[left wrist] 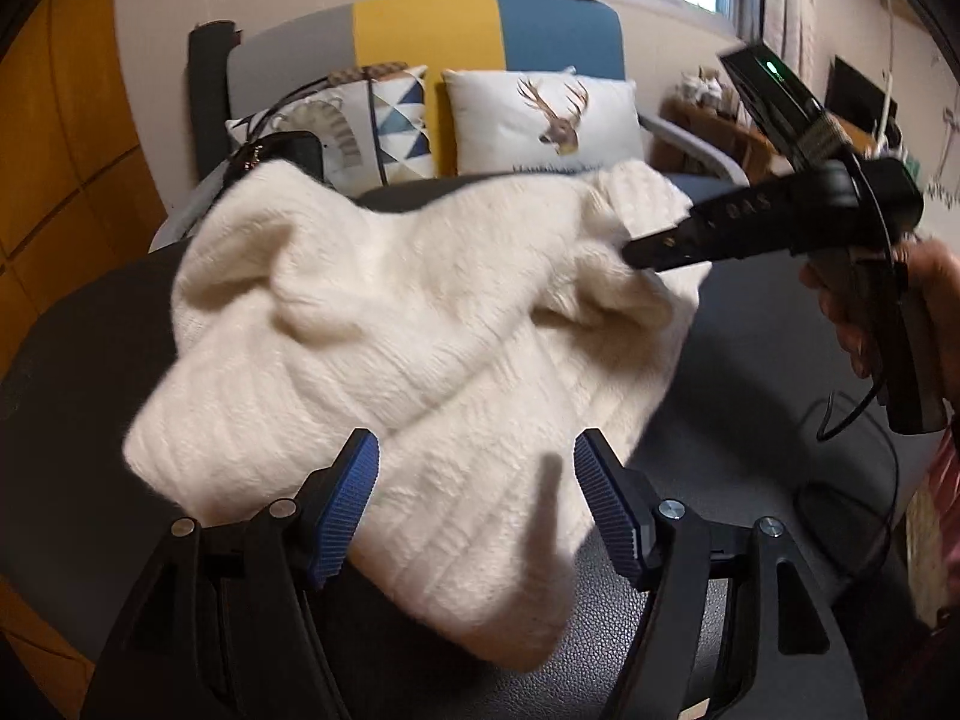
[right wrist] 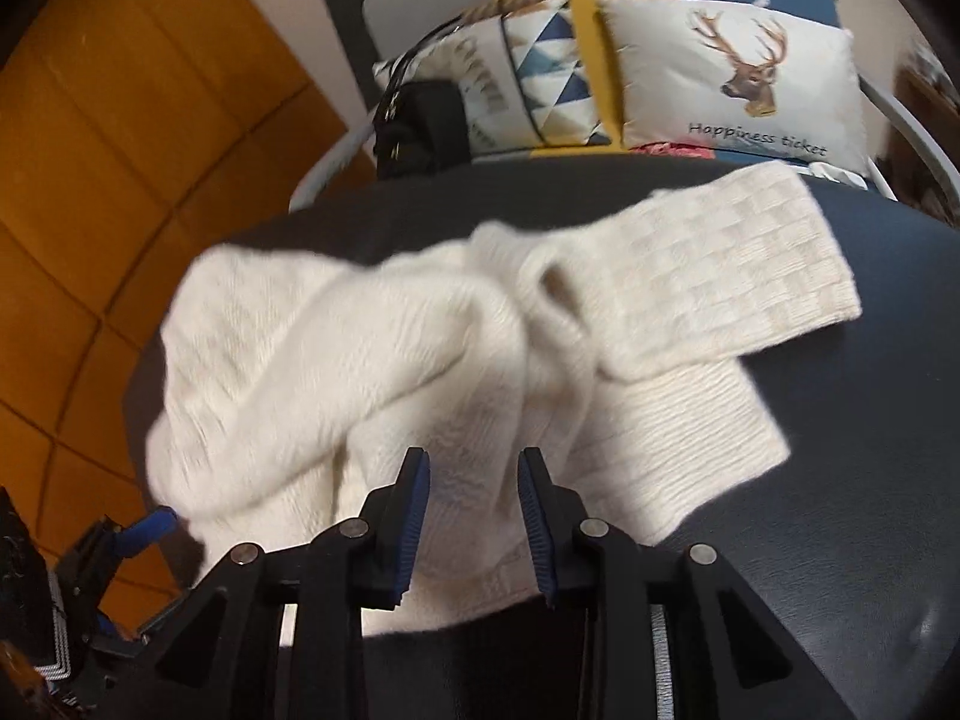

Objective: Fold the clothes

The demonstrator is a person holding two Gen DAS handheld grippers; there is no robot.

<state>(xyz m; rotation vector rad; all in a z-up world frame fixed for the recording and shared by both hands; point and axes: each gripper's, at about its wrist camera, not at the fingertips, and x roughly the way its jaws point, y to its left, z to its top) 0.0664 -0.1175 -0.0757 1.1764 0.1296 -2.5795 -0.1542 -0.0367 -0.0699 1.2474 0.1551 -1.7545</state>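
Both jaws stand released: left gripper (left wrist: 477, 495) wide, right gripper (right wrist: 474, 516) narrower (nothing pinched). With the sweater (left wrist: 384, 324) bunched just ahead, pinch matching corners first.

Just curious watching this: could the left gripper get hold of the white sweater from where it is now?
Probably yes. The left gripper stands open right above the near edge of the white sweater on the dark table, with nothing between them.

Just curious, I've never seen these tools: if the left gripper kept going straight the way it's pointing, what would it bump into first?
Most likely the white knitted sweater lying rumpled on the dark table. The left gripper stands open and angled down, with the sweater's near edge right ahead between its fingers, though exact depth is hard to judge.
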